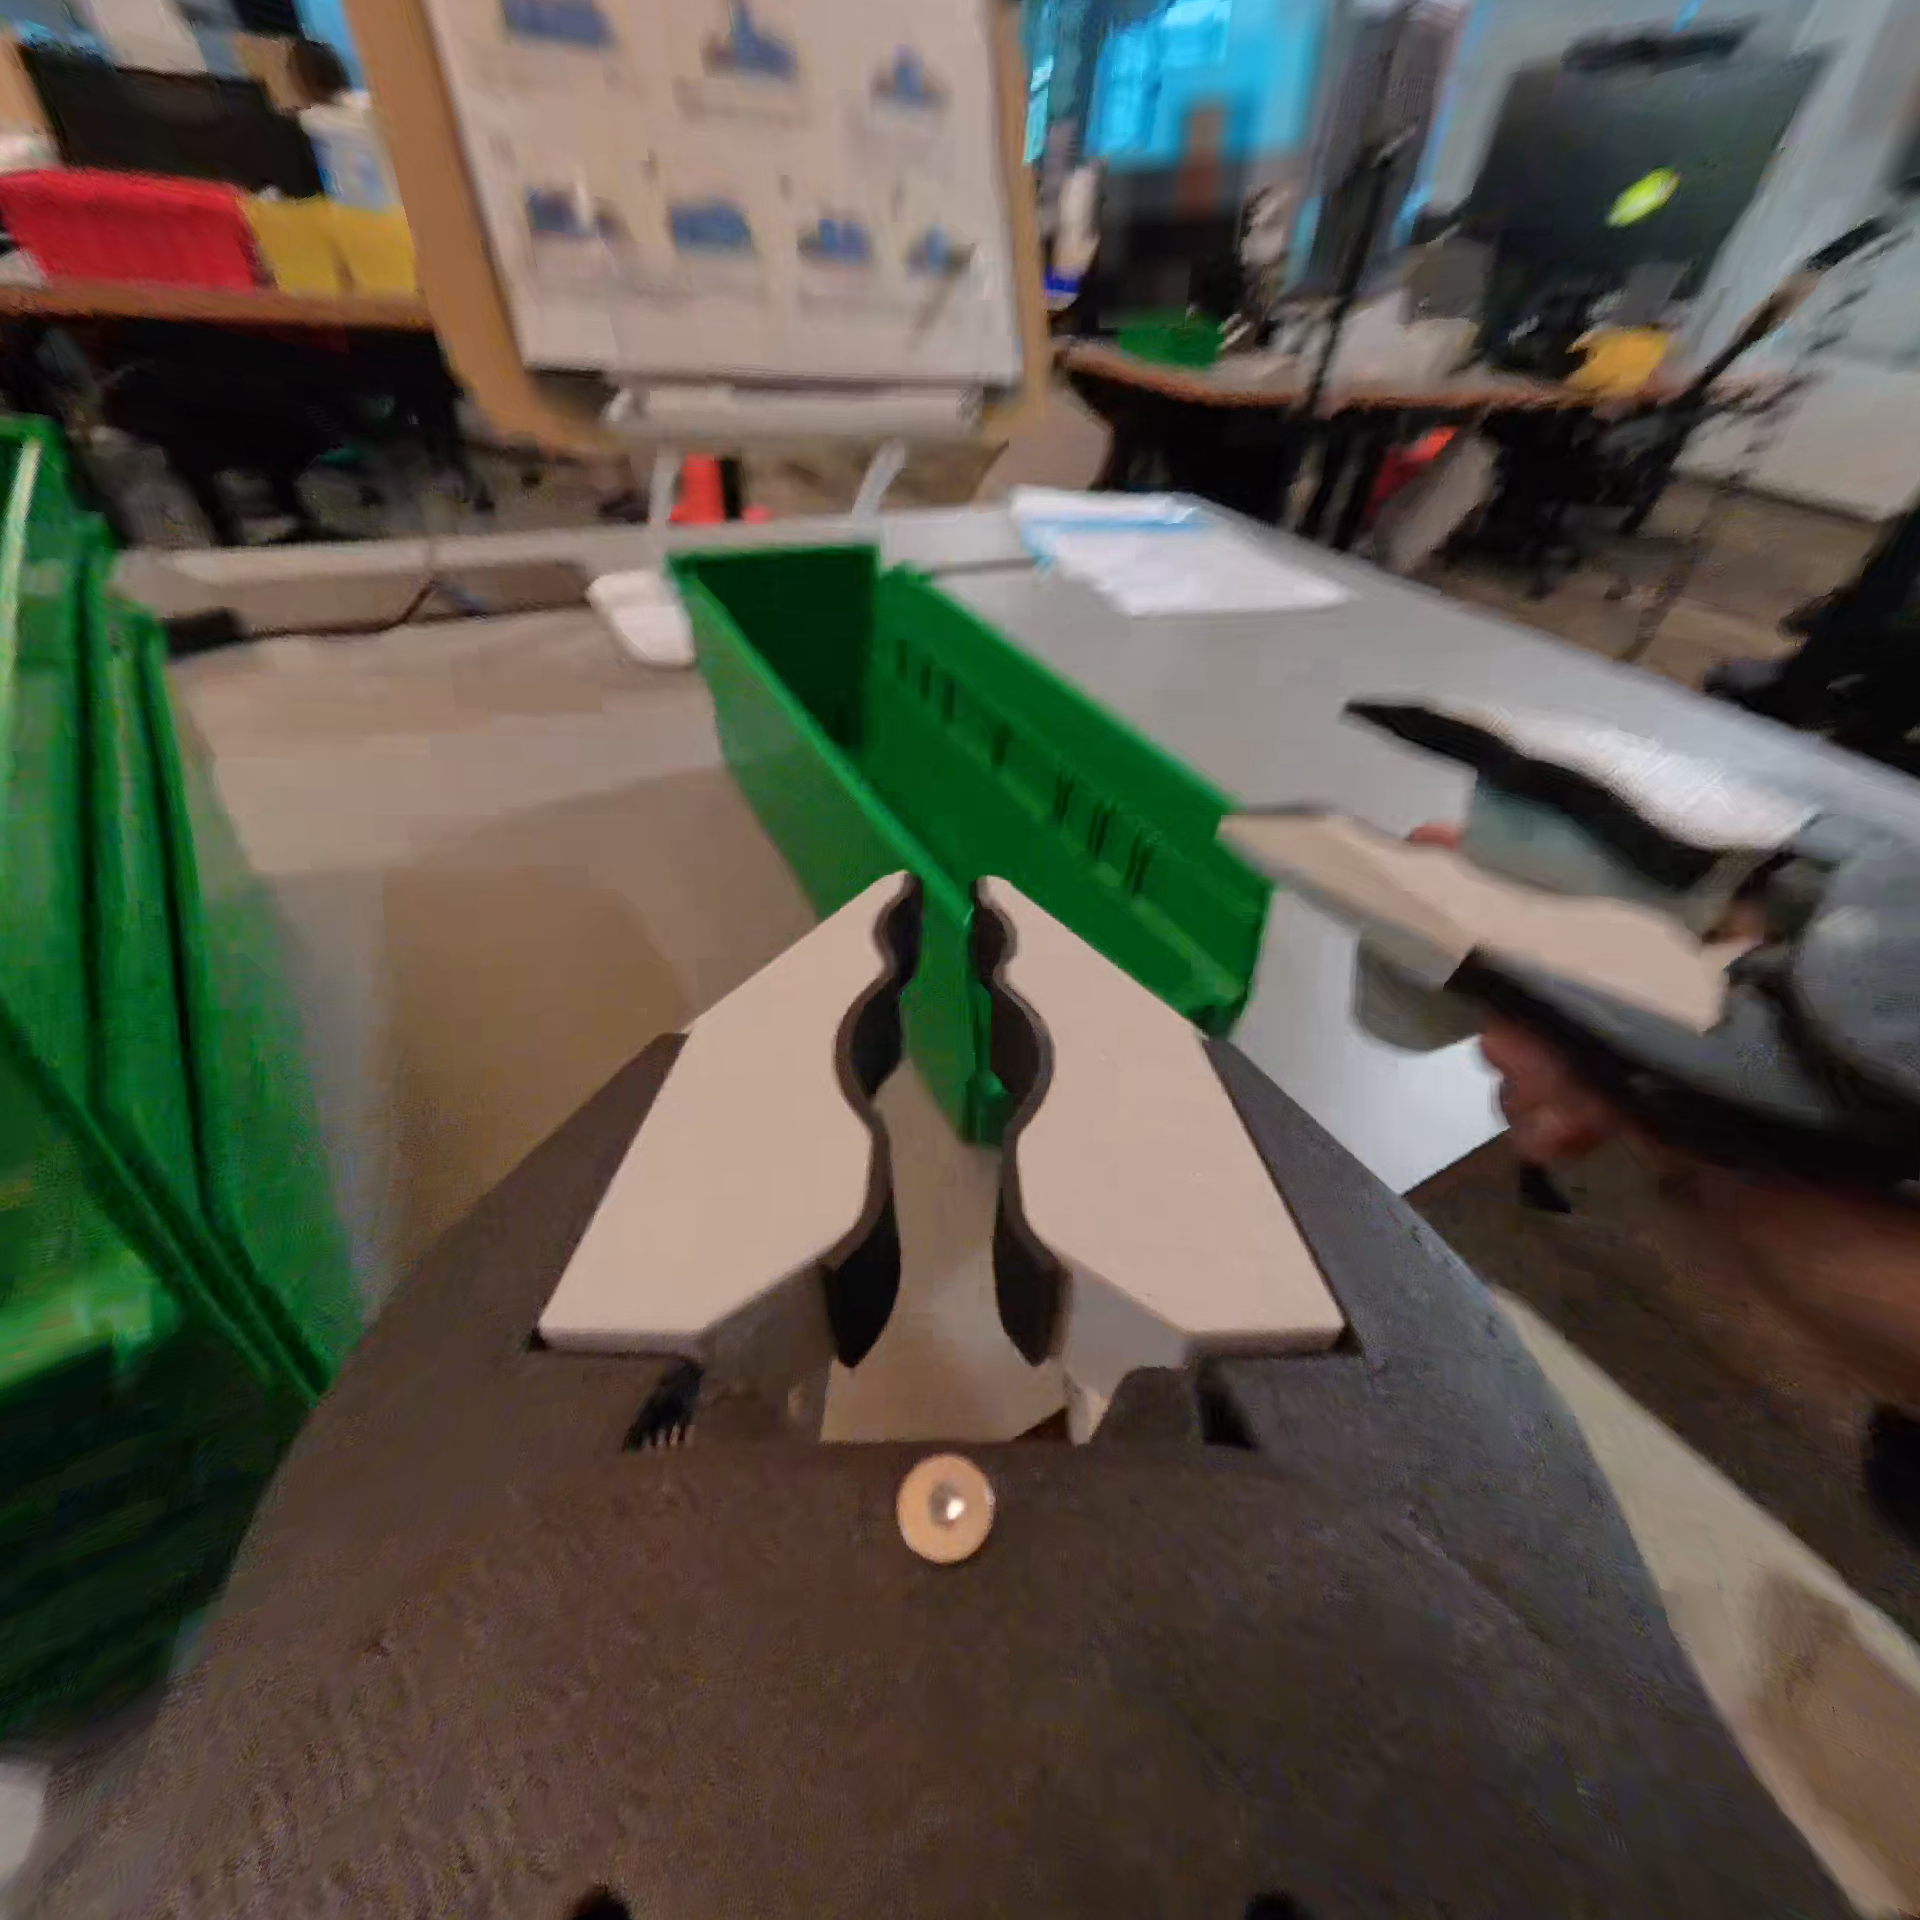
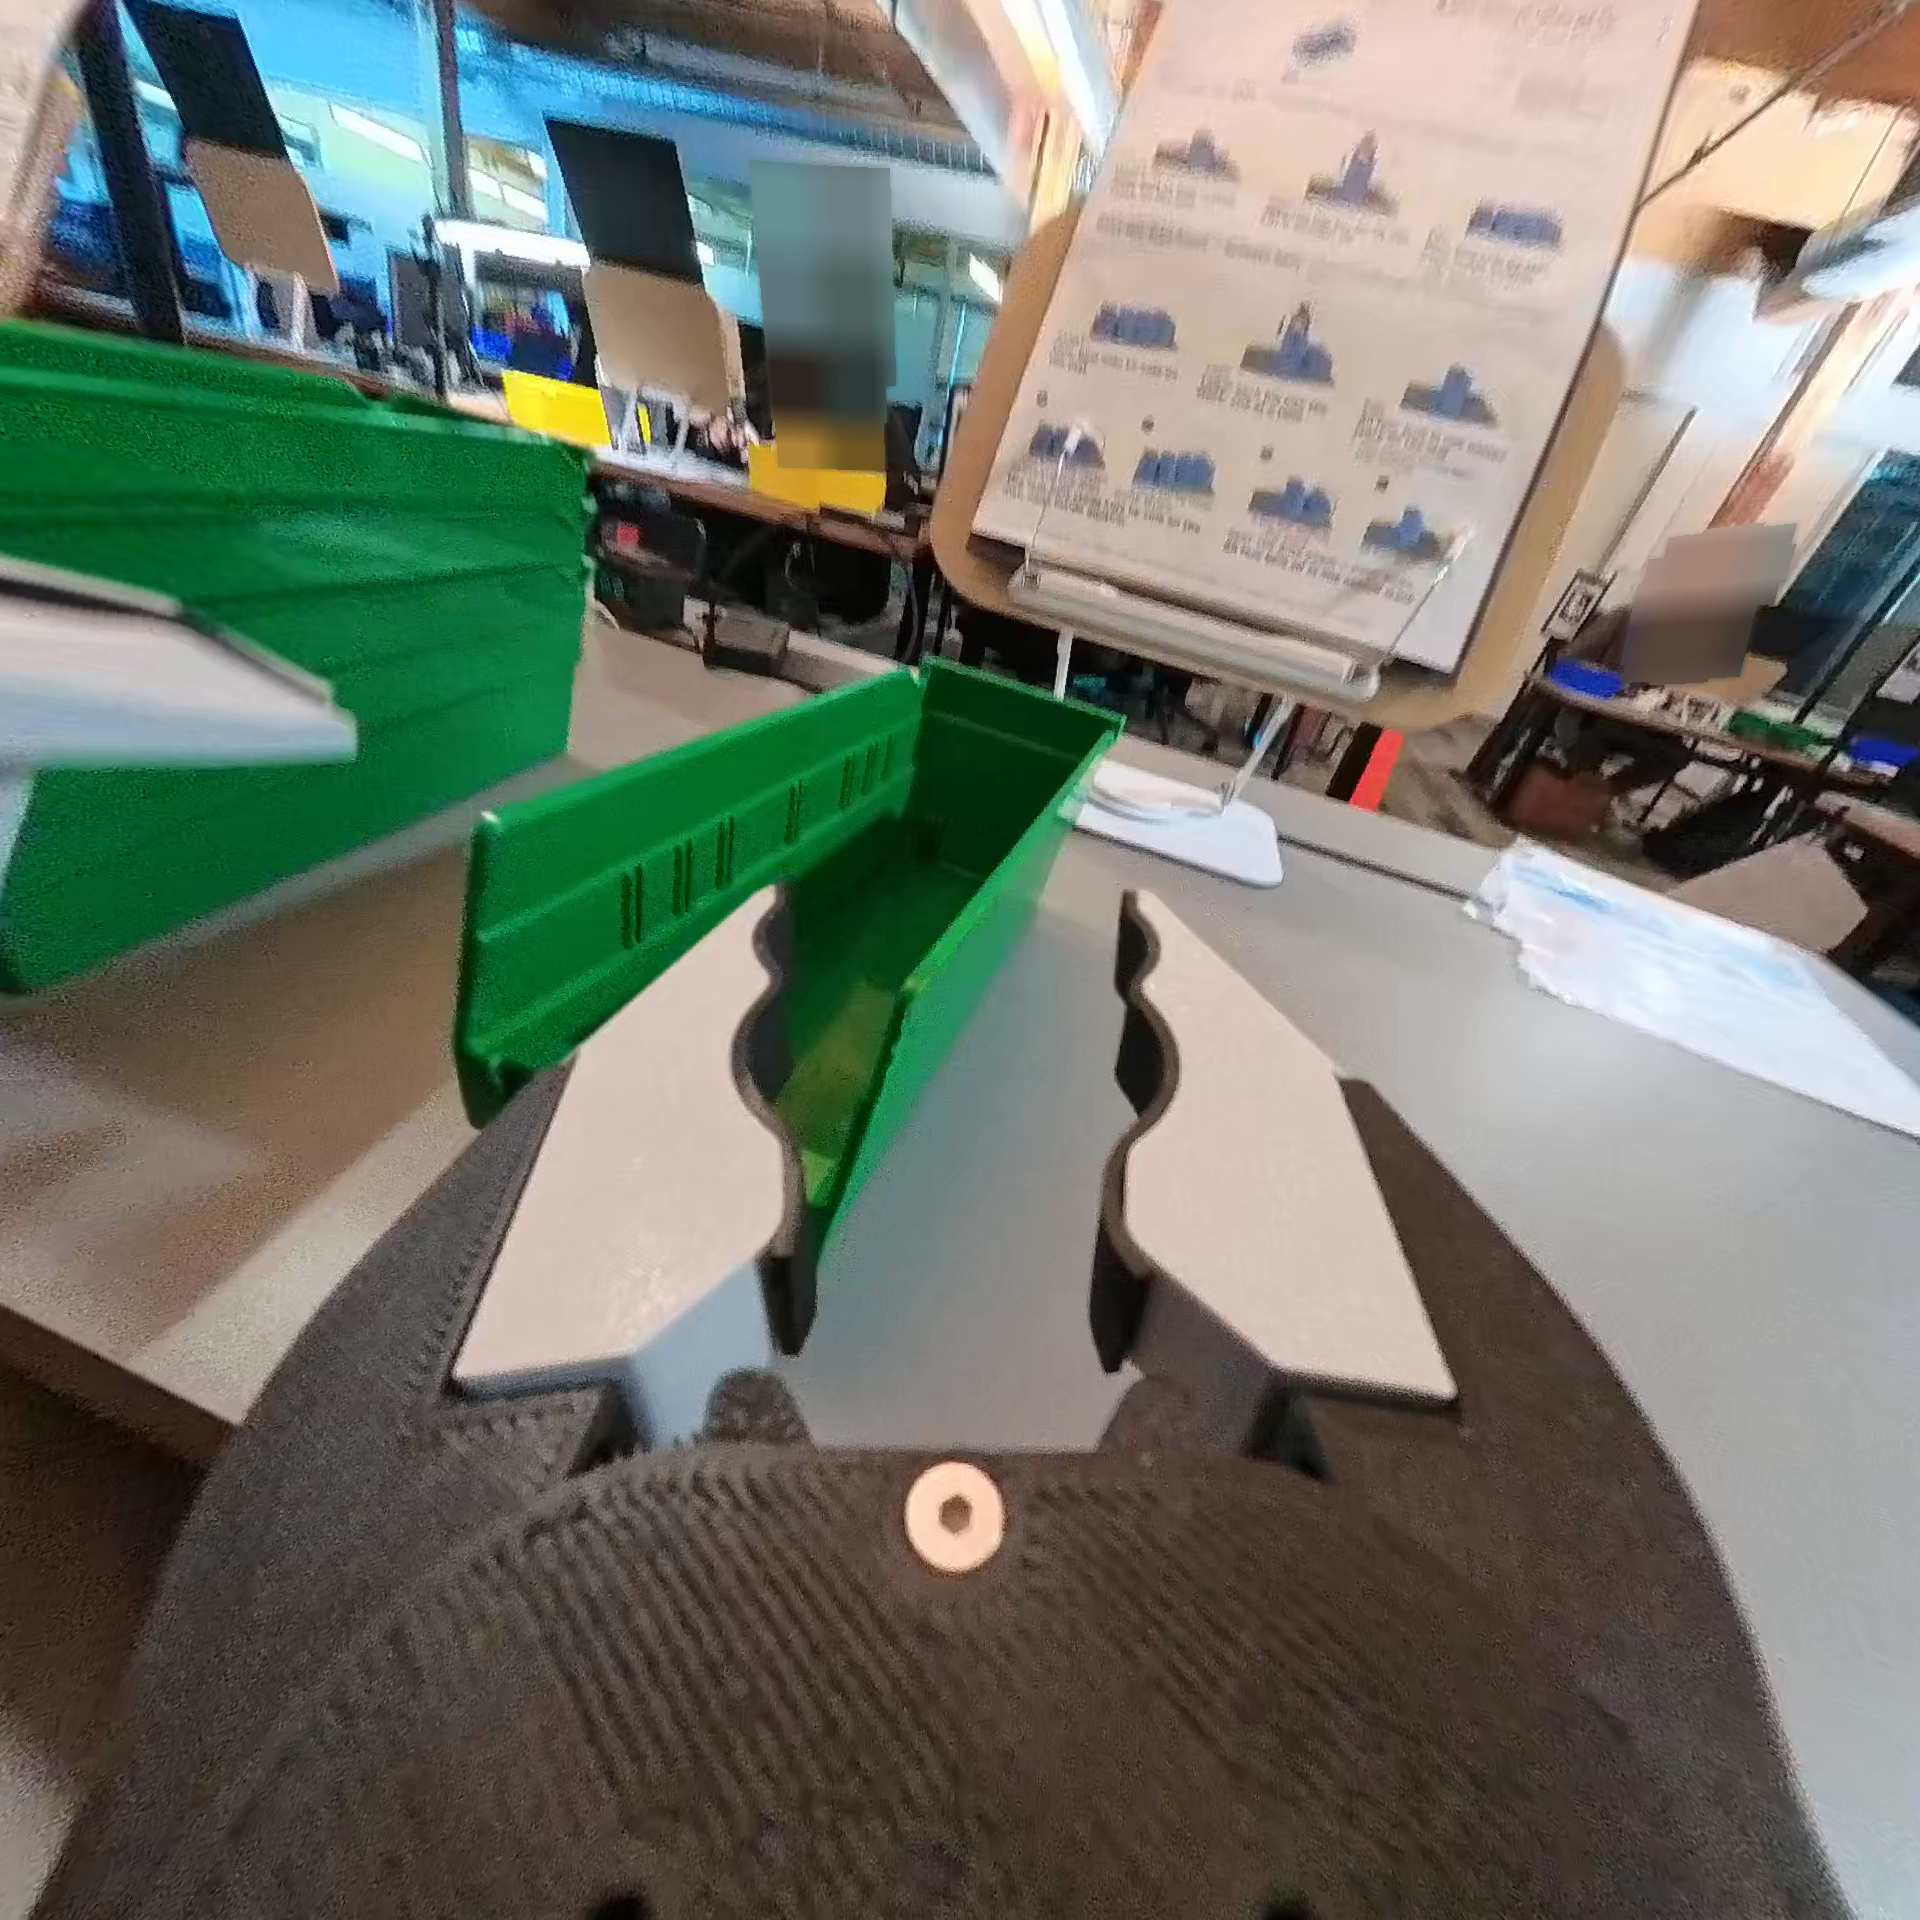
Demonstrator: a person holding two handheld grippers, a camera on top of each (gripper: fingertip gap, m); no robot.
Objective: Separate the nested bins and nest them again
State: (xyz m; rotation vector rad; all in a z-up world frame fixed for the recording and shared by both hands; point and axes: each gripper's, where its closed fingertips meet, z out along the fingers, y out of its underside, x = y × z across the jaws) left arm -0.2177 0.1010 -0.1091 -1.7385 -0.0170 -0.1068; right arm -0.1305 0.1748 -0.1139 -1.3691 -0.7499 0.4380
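Narrow green bin (image 1: 966,769) hangs tilted above the grey table (image 1: 468,831), its near wall pinched by the left gripper (image 1: 948,894). Right gripper (image 2: 951,914) gapes, empty, just beside it. Stacked green bins (image 1: 125,935) stand leftward, bare tabletop between.

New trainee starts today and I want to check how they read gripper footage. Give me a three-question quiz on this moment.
1. True or false: the left gripper is shut on a wall of the narrow green plastic bin.
2. The right gripper is: A) open B) shut on the bin C) out of view.
3. Fill in: the larger green plastic bins sit to the ___ of the narrow bin in both views.

Key: 1 true; 2 A; 3 left.
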